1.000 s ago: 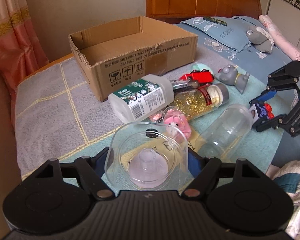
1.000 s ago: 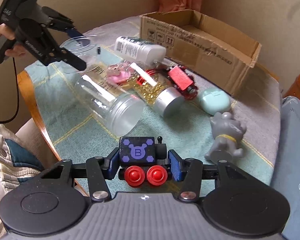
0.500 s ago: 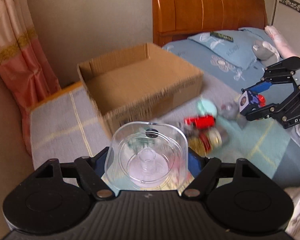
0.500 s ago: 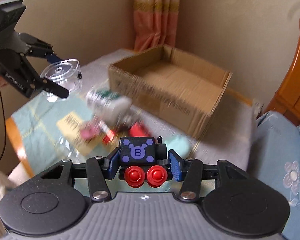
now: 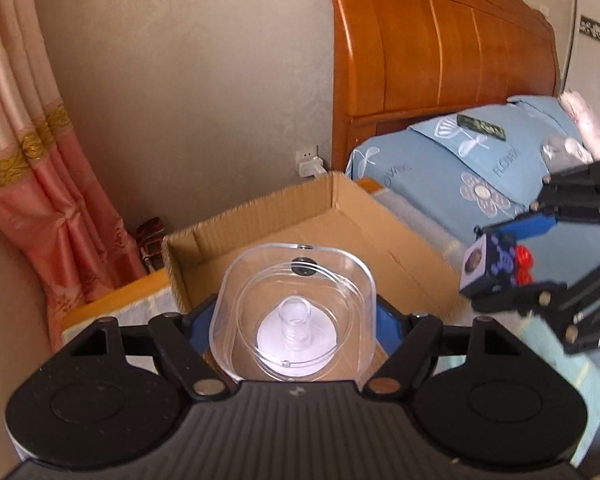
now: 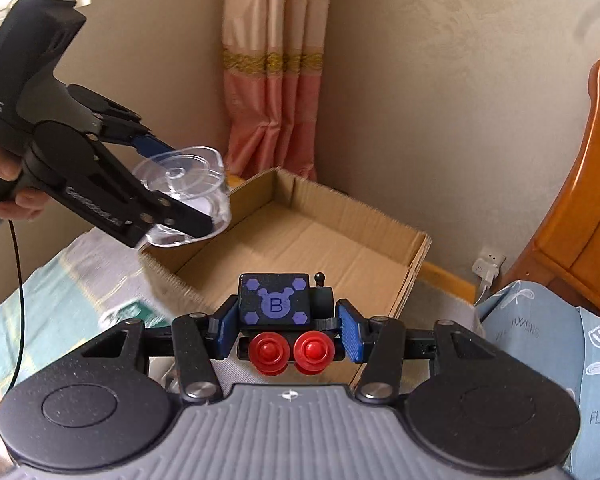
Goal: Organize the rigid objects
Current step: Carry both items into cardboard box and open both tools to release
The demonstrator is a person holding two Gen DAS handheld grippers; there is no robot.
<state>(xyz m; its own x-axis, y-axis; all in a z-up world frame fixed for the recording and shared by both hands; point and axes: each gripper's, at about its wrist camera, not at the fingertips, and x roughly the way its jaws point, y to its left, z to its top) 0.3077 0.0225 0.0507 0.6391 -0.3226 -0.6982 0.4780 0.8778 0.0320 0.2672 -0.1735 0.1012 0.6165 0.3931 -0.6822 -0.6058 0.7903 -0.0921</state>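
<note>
Bedroom, cardboard box (image 6: 300,240) at 12 o'clock | my left gripper (image 5: 296,320) clamps clear lid (image 5: 294,312) | my right gripper (image 6: 286,328) clamps toy train (image 6: 286,312)

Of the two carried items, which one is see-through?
The clear plastic lid, clamped in the left gripper: the cardboard box shows through it. The right gripper holds an opaque toy train, dark block with red wheels.
</note>
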